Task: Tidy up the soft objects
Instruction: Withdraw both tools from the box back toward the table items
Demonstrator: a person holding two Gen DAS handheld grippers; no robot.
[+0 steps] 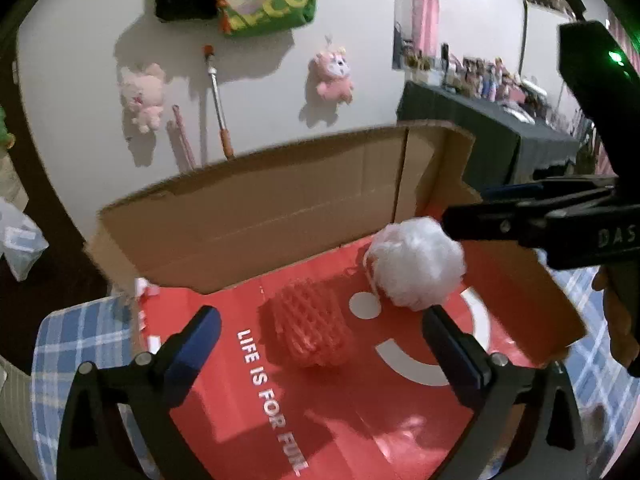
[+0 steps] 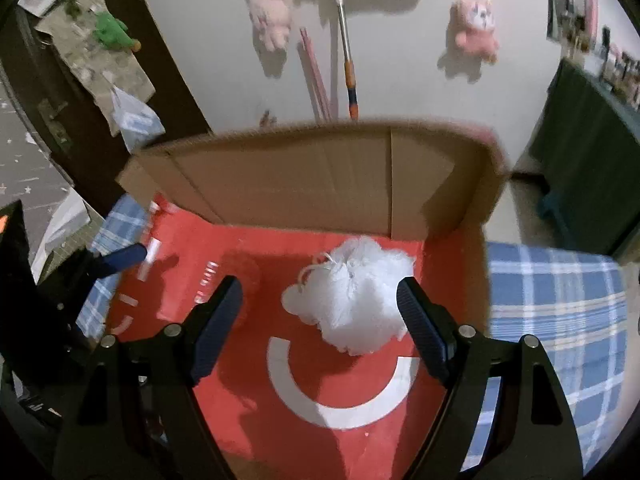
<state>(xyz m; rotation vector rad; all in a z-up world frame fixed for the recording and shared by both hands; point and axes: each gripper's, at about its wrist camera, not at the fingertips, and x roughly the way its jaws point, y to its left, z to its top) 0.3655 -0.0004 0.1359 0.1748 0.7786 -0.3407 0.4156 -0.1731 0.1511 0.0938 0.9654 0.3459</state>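
A white mesh bath puff (image 1: pixel 416 262) and a red foam net sleeve (image 1: pixel 310 326) lie on the red inner floor of an opened cardboard box (image 1: pixel 256 216). My left gripper (image 1: pixel 320 340) is open and empty, its fingers on either side of the red sleeve, just above it. My right gripper (image 2: pixel 320 320) is open and empty, with the white puff (image 2: pixel 352 300) between and a little beyond its fingertips. The right gripper also shows in the left wrist view (image 1: pixel 532 220), beside the puff. The red sleeve (image 2: pixel 244 276) is partly hidden behind a finger in the right wrist view.
The box's brown flap (image 2: pixel 304 176) stands upright at the back. The box rests on a blue plaid cloth (image 2: pixel 560 304). Pink plush toys (image 1: pixel 332 74) hang on the wall behind. A dark table (image 1: pixel 492 132) with small items stands at the right.
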